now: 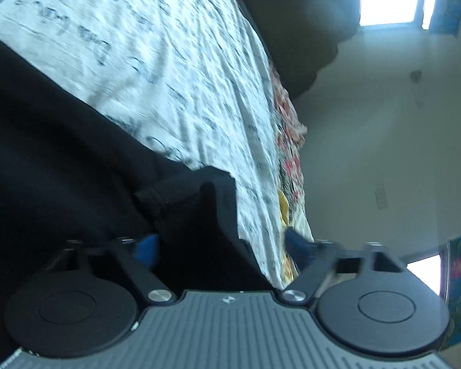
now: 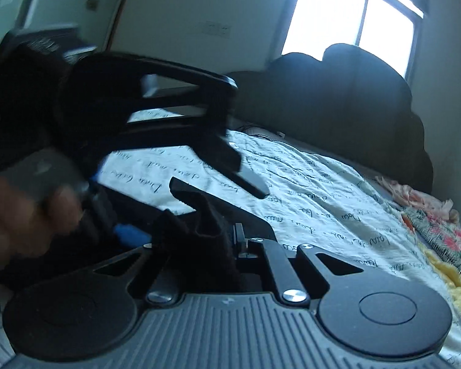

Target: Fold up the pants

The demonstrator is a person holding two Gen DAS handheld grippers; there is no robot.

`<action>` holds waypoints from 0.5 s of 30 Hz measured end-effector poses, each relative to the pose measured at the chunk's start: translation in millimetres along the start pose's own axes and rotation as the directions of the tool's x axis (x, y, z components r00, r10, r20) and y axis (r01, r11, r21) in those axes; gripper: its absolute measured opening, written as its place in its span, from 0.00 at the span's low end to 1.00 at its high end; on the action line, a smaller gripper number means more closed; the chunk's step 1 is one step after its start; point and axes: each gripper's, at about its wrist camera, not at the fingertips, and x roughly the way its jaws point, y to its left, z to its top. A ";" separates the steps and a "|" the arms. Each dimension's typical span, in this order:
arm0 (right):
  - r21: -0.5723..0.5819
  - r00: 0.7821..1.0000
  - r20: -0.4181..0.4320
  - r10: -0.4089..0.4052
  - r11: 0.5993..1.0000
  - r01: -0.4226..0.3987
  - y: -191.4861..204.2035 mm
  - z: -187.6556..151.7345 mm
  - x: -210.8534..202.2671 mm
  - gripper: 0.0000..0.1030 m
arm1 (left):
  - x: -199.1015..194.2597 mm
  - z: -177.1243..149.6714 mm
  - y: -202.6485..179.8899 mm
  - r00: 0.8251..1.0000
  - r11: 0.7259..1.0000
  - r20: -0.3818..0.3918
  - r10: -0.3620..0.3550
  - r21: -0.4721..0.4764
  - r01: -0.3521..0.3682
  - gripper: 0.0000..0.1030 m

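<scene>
Now — black pants [image 1: 46, 160] on the bed's script-print sheet [image 1: 175, 61], at nine o'clock. Left gripper [image 1: 224, 243] fingers apart around a fold, apparently unpinched; right gripper [image 2: 206, 230] clamped on pants cloth.

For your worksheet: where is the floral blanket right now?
In the right wrist view, the floral blanket lies at the far right, beside the script-printed sheet, below the window.

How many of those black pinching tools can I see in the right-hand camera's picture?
2. The right tool sits at the bottom centre, shut on the black pants. The left tool reaches in from the upper left, its jaws apart. None seems hidden.
</scene>
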 end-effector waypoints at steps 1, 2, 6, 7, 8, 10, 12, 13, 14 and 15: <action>-0.044 1.000 -0.004 -0.016 0.999 0.016 6.9 -1.6 2.5 0.05 | -1.3 0.4 1.9 1.000 1.000 -0.001 0.008 0.003 -0.008 0.45; -0.087 1.000 -0.006 -0.029 0.996 0.028 12.6 -3.3 3.9 0.05 | -0.3 2.0 2.2 1.000 1.000 -0.006 0.024 0.008 -0.024 0.36; -0.172 0.999 -0.021 -0.037 0.985 0.033 27.6 -10.6 6.6 0.06 | 0.0 3.3 2.8 0.998 0.998 0.000 0.055 0.030 -0.055 0.15; -0.183 0.998 -0.020 -0.051 0.982 0.047 29.5 -12.7 6.8 0.08 | -0.6 2.5 2.8 0.998 0.997 0.002 0.063 0.046 -0.064 0.14; -0.200 0.998 -0.019 -0.066 0.978 0.061 31.7 -15.8 6.2 0.13 | -1.1 1.6 2.3 0.997 0.996 0.008 0.073 0.058 -0.074 0.13; -0.232 0.995 -0.024 -0.097 0.969 0.089 34.4 -21.6 6.5 0.34 | -2.6 0.3 0.1 0.995 0.992 0.025 0.092 0.082 -0.094 0.13; -0.264 0.994 -0.013 -0.110 0.959 0.103 37.3 -28.6 2.6 0.49 | -3.8 -1.8 -4.6 0.994 0.987 0.046 0.104 0.119 -0.108 0.13; -0.266 0.994 -0.007 -0.106 0.959 0.100 38.4 -30.2 -2.0 0.49 | -5.8 -3.0 -7.1 0.992 0.983 0.055 0.111 0.141 -0.118 0.13; -0.252 0.995 -0.010 -0.094 0.964 0.089 37.8 -29.9 -4.2 0.39 | -8.4 -4.7 -10.0 0.991 0.977 0.062 0.122 0.167 -0.131 0.13; -0.229 0.997 -0.017 -0.076 0.971 0.070 36.2 -27.9 -6.0 0.23 | -12.0 -6.6 -13.3 0.989 0.971 0.072 0.132 0.192 -0.144 0.13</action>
